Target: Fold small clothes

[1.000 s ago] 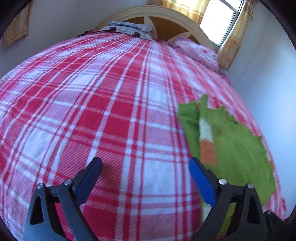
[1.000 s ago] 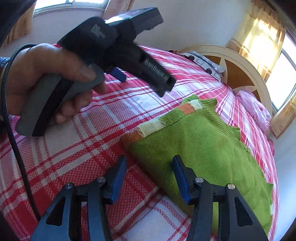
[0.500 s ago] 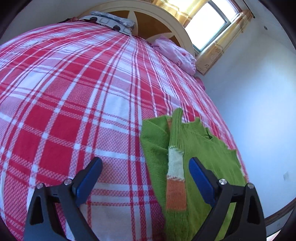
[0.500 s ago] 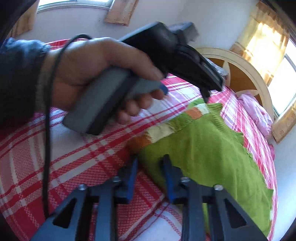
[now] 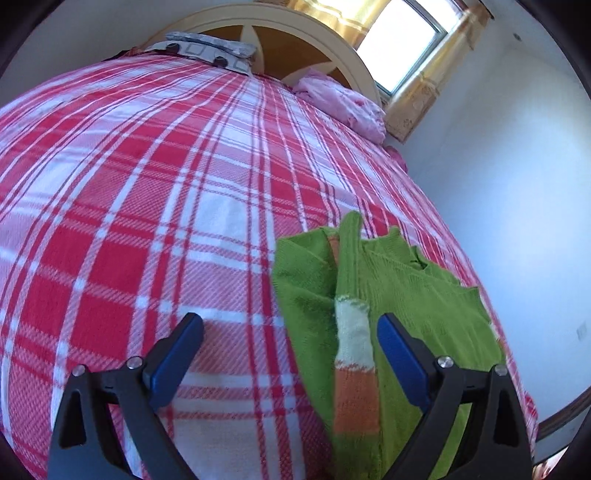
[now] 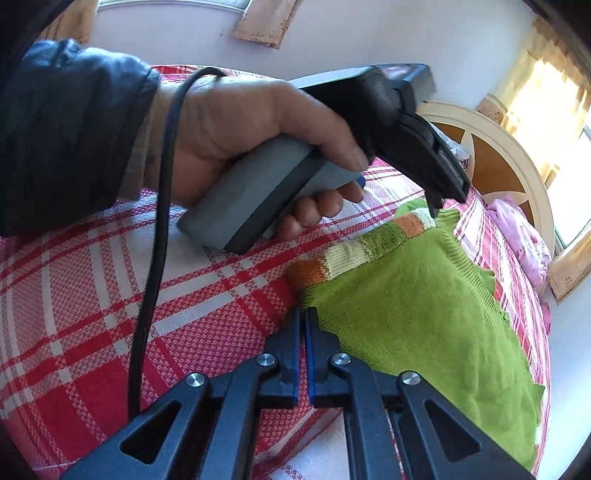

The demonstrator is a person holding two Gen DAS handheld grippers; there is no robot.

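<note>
A small green knit sweater [image 6: 417,314] lies on the red-and-white plaid bedspread [image 6: 92,295], with a sleeve banded in cream and orange [image 5: 354,365] folded over it. My right gripper [image 6: 303,314] is shut at the sweater's near corner by the orange cuff; whether it pinches the fabric edge I cannot tell. My left gripper [image 5: 290,334] is open above the sweater [image 5: 413,302], the banded sleeve between its fingers. It also shows in the right wrist view [image 6: 436,192], held in a hand over the sweater's far end.
A curved cream headboard [image 5: 295,26] stands at the far end of the bed, with a grey patterned pillow [image 5: 210,51] and a pink bundle of cloth [image 5: 340,103]. A window [image 5: 402,33] with yellow curtains is beyond. A black cable [image 6: 159,229] hangs from the left hand.
My right gripper has closed from wide open to shut at the sweater's near corner. My left gripper has swung over the sweater's banded sleeve and stays open.
</note>
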